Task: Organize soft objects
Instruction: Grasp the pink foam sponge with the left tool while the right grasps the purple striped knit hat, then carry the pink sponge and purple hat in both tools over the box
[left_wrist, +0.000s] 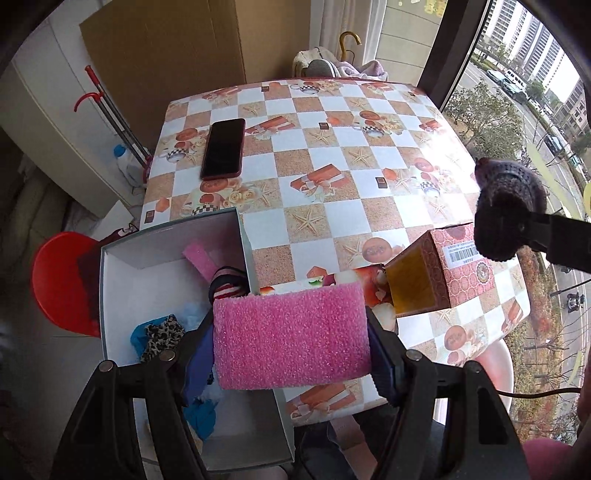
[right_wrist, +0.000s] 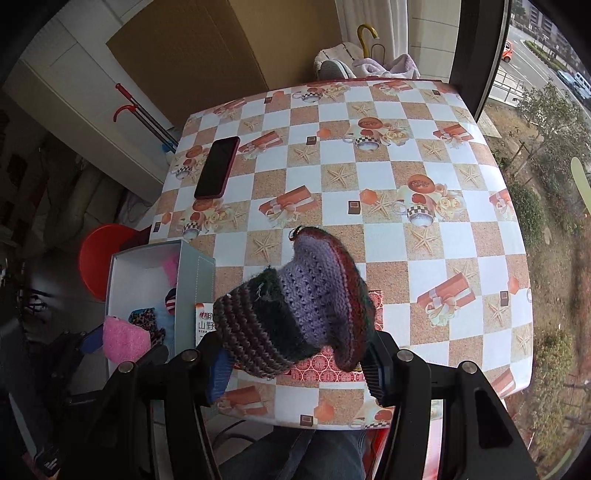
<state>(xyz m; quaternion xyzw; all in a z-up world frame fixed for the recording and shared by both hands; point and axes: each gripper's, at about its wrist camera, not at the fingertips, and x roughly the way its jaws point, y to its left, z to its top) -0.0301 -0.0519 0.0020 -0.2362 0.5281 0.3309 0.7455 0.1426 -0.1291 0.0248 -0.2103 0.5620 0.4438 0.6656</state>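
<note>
A dark phone (left_wrist: 223, 148) in a red case lies flat on the checkered surface (left_wrist: 332, 166) toward the upper left of the frame, well apart from a small patterned carton (left_wrist: 443, 269) that lies tipped on its side at the right, its open amber end facing left. Off the surface's left edge, at the lower left of the frame, stands a red plastic stool (left_wrist: 59, 280), and above it a red-handled mop (left_wrist: 110, 114) leans by a white cabinet. Beyond the far edge, at the top, a large cardboard sheet (left_wrist: 162, 55) stands upright, with a yellow hooked umbrella handle (left_wrist: 349, 38) to its right.
</note>
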